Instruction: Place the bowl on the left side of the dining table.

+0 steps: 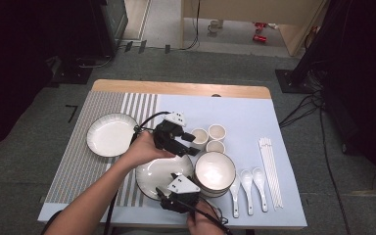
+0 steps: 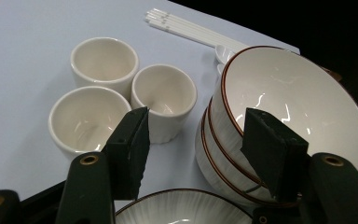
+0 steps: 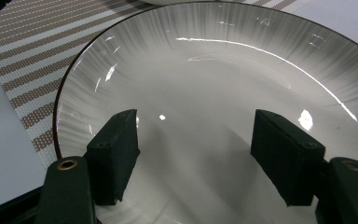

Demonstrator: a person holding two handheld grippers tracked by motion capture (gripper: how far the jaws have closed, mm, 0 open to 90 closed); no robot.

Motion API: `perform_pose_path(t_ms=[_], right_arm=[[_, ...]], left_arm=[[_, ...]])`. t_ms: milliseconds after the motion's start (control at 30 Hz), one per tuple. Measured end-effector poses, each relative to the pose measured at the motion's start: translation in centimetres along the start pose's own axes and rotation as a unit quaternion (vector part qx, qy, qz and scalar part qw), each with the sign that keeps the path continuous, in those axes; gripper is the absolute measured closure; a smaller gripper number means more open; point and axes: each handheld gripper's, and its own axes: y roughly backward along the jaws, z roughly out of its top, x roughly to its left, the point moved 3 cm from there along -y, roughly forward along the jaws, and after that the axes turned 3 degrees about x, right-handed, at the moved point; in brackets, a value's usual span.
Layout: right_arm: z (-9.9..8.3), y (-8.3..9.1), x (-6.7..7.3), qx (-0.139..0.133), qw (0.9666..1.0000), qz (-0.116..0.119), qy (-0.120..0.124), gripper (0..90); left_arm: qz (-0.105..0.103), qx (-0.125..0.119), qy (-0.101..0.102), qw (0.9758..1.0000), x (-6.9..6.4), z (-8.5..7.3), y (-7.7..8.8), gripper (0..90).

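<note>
With jaws spread and empty, the left gripper [image 2: 193,140] is best centred over the top bowl's [image 2: 298,98] near rim before closing; the right gripper [image 3: 196,154], likewise spread, hovers over the plate [image 3: 223,60].

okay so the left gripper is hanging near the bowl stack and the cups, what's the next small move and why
Probably ease the left gripper toward the stacked bowls and lower it so the jaws straddle the top bowl's near rim. The jaws stand open with nothing between them, the rim sits just ahead of the right-hand jaw, and the three cups lie farther off. The right gripper hovers open over the plate.
</note>
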Motion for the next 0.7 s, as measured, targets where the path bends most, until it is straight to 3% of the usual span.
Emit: perform_pose_path(t_ms=[700], right_arm=[[0.0,0.0,0.0,0.000,1.0000,0.000,0.001,31.8]], left_arm=[[-0.020,0.005,0.000,0.9998,-0.7,0.0,-1.6,43.1]])
